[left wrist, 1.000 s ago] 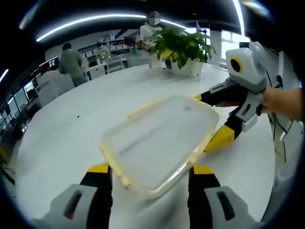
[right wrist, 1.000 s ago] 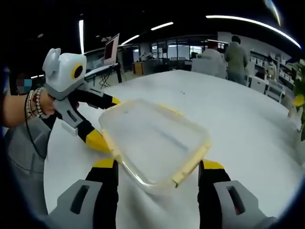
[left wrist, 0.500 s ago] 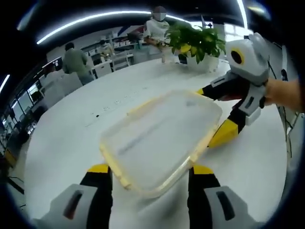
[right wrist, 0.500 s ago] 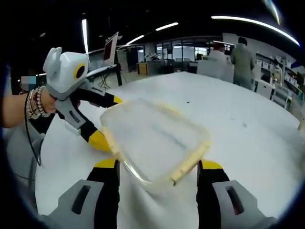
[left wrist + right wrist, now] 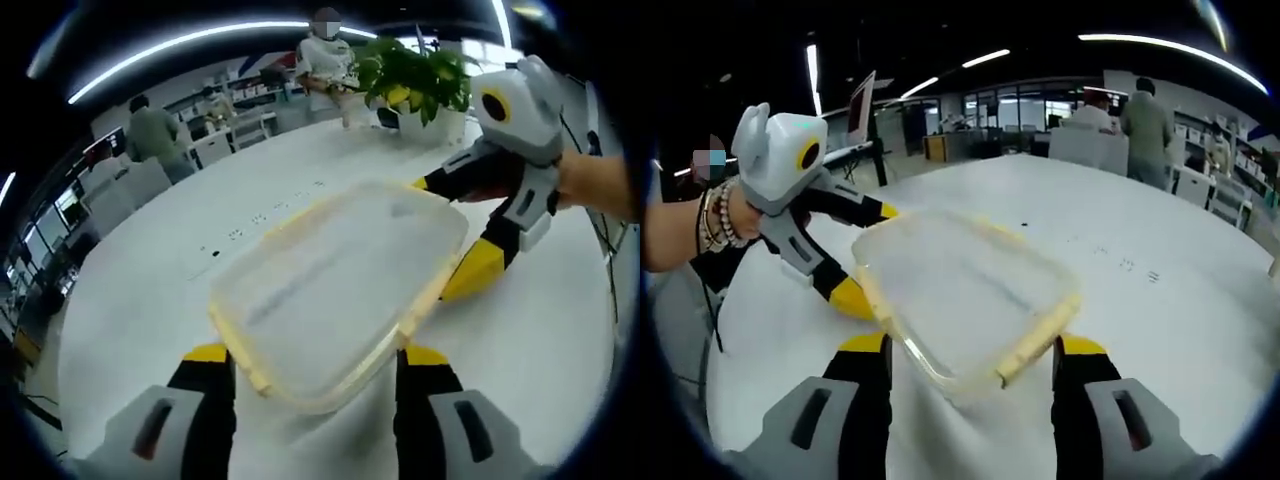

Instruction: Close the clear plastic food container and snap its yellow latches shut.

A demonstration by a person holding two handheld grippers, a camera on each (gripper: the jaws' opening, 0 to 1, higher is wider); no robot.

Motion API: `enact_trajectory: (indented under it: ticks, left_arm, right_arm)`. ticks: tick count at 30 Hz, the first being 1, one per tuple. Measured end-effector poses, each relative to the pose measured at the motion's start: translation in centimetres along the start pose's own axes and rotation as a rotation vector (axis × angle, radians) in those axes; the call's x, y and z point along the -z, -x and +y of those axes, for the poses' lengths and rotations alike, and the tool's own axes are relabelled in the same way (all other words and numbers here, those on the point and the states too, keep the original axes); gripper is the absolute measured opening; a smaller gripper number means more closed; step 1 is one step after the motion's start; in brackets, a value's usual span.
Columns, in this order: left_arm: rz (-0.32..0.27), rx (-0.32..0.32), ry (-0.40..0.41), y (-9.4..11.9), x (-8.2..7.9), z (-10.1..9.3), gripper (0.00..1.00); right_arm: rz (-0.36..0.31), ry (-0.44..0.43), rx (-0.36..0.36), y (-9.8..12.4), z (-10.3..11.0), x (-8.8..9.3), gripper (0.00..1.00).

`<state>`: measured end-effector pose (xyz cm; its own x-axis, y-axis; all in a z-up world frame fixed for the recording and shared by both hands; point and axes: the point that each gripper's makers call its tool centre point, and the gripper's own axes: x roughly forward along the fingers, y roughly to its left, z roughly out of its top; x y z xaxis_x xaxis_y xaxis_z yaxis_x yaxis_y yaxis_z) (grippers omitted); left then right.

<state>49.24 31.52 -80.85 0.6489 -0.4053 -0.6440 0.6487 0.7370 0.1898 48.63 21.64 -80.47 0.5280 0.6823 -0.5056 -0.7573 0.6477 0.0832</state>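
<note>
Left gripper (image 5: 310, 355): jaws spread around container (image 5: 335, 285), 6 o'clock edge.
Right gripper (image 5: 970, 345): jaws likewise, opposite end.
Technique: press yellow latches (image 5: 1035, 340) evenly against desk (image 5: 150, 280).

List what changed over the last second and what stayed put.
Only the background shifts, so the cameras moved. The clear container sits the same between the left gripper jaws and the right gripper jaws. Nothing visibly grabbed or released; whether either grips it is unclear.

A leafy potted plant (image 5: 415, 85) stands at the far edge of a round white worktop (image 5: 150, 270). People (image 5: 1145, 120) stand among desks and shelving beyond it, under long ceiling lights (image 5: 200, 40).
</note>
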Motion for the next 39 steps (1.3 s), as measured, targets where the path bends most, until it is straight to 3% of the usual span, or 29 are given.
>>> enact_trajectory:
  ticks: [10, 14, 17, 22, 26, 29, 34, 36, 39]
  left_arm:
    - [-0.018, 0.000, 0.002, 0.6, 0.1, -0.1, 0.58]
    - [-0.043, -0.030, 0.028, 1.8, 0.0, 0.2, 0.70]
    - [-0.072, -0.037, 0.061, 3.3, -0.3, 0.2, 0.71]
    - [-0.190, -0.038, 0.130, 7.4, -2.0, -0.5, 0.72]
    - [-0.210, -0.072, 0.147, 10.9, -2.0, -0.6, 0.73]
    - [-0.258, -0.083, 0.135, 14.1, -2.1, -1.0, 0.74]
    - [-0.283, -0.100, 0.135, 19.2, -0.5, -1.7, 0.74]
    - [-0.303, -0.080, 0.171, 21.1, 0.4, -2.4, 0.74]
    - [-0.317, -0.101, 0.188, 24.1, 2.4, -2.6, 0.73]
  right_arm:
    - [0.011, -0.015, 0.006, 0.3, 0.1, 0.2, 0.60]
    - [-0.017, -0.038, 0.016, 1.4, 0.0, -0.2, 0.66]
    - [-0.027, -0.044, 0.046, 2.8, -0.1, -0.5, 0.67]
    - [-0.069, -0.058, 0.087, 6.3, 0.8, -1.5, 0.69]
    - [-0.116, -0.056, 0.131, 9.2, 1.9, -2.4, 0.70]
    - [-0.153, -0.075, 0.159, 11.6, 3.3, -2.8, 0.70]
    - [-0.197, -0.085, 0.197, 15.0, 6.4, -2.5, 0.70]
    - [-0.201, -0.085, 0.208, 16.1, 7.9, -2.1, 0.70]
    - [-0.204, -0.068, 0.238, 17.5, 9.6, -1.8, 0.71]
